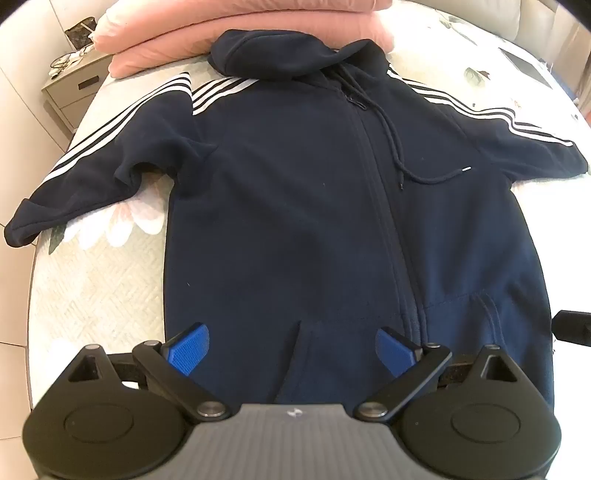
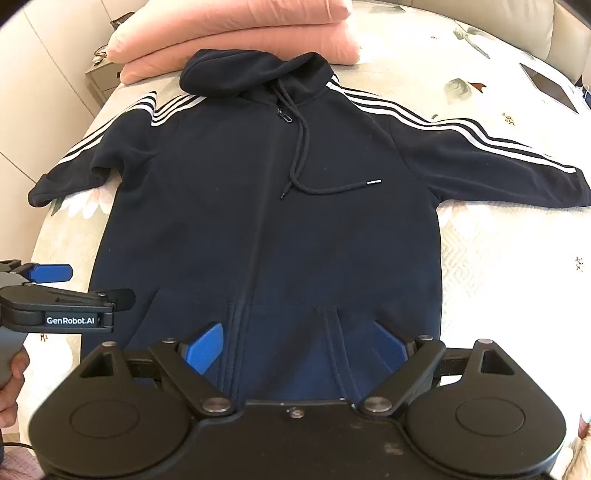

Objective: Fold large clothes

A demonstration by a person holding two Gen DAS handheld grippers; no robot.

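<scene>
Hoodie (image 1: 295, 192) lay flat, soft & floppy; your left gripper (image 1: 291, 350) & right gripper (image 2: 291, 350) gaped wide w/ nothing held, so hem corners looked best to pinch.

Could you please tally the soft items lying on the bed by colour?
Navy: 1, the hoodie
Pink: 2, the upper pillow stacked on the lower pillow
Total: 3, all on the bed
</scene>
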